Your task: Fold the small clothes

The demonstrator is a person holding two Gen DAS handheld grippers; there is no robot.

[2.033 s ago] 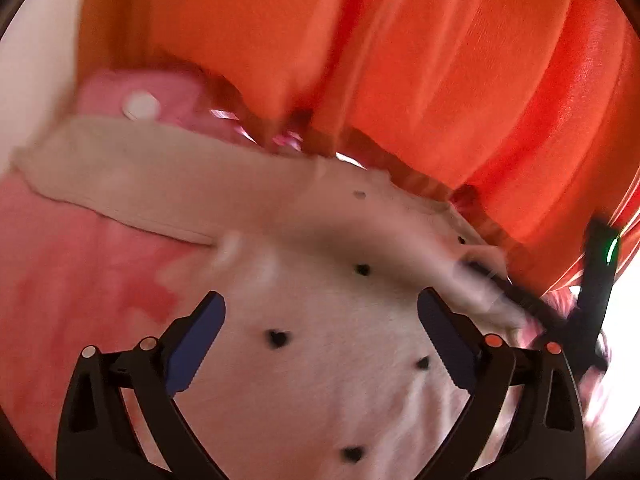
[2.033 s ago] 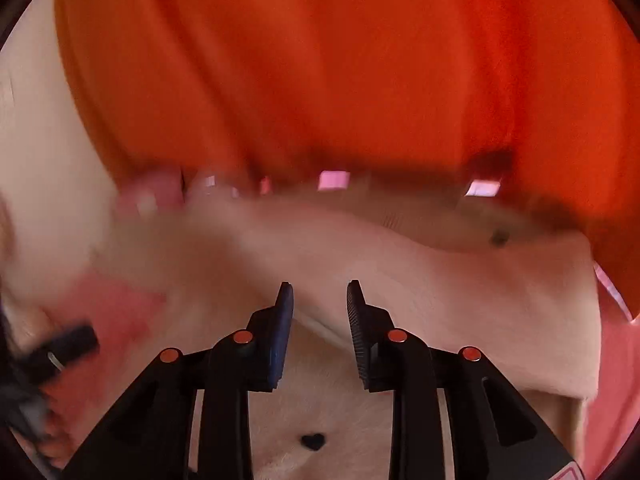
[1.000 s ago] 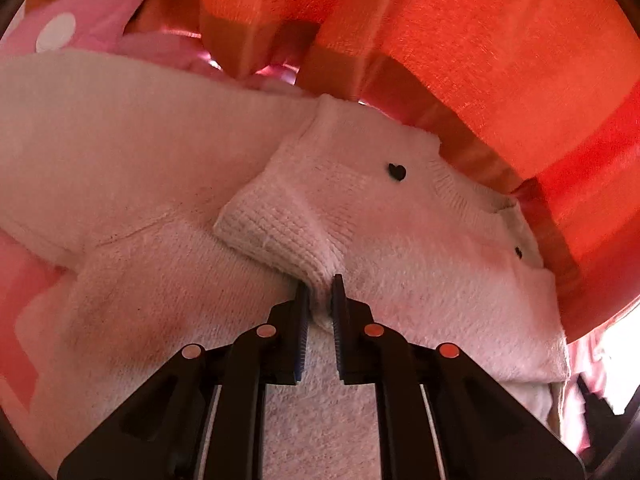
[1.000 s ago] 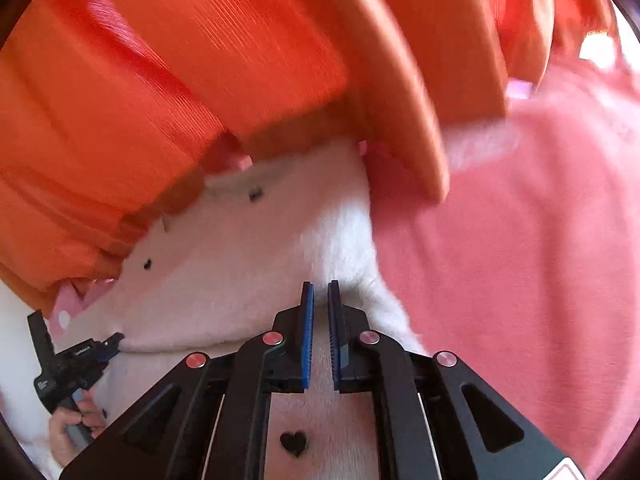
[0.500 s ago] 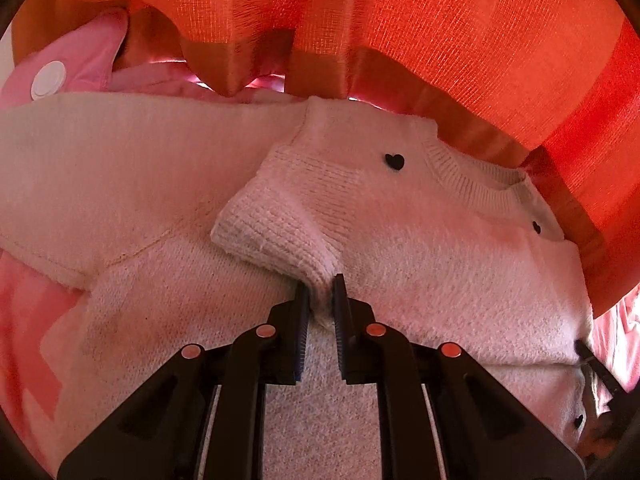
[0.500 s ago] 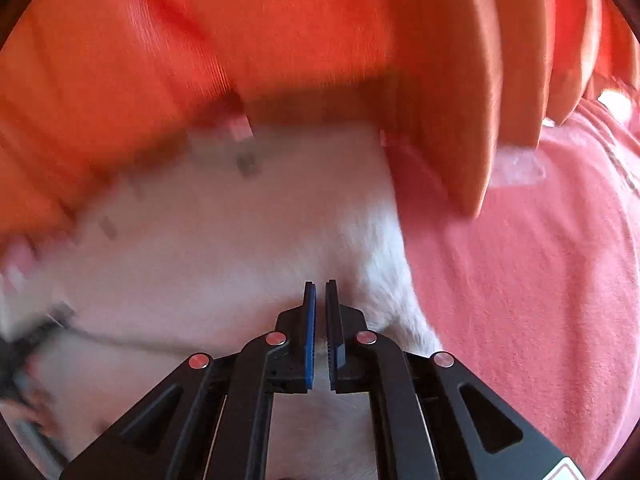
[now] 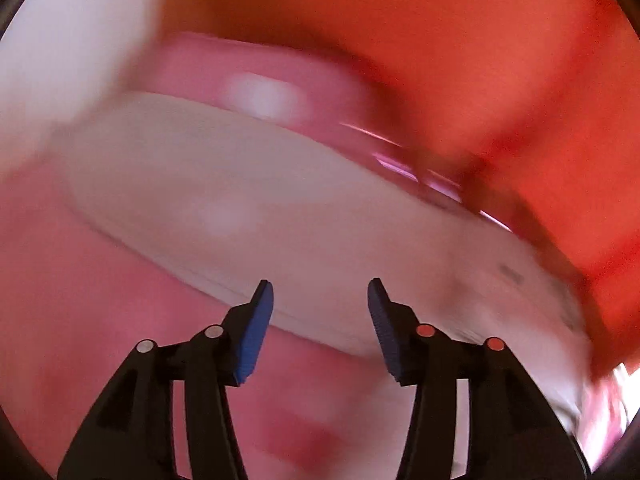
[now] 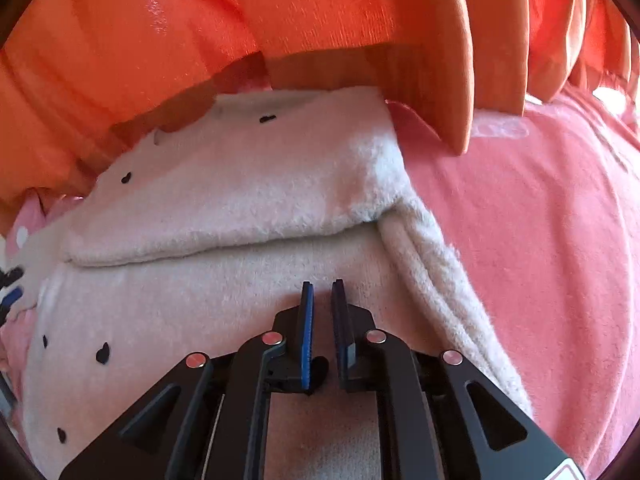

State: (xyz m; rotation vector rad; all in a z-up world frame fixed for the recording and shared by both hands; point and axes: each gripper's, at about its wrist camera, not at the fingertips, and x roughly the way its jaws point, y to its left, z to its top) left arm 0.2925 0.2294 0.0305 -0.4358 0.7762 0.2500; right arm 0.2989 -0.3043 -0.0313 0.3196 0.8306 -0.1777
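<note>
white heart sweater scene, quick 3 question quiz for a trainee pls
1. True or false: the left tongs grip the white sweater.
2. What lies under the sweater? A) pink blanket B) wooden table C) blue tray
3. Fill in: the small dark shapes on the sweater are ____.

Key: 1 false, the left tongs are open with nothing between the fingers. 2 A. 3 hearts.
</note>
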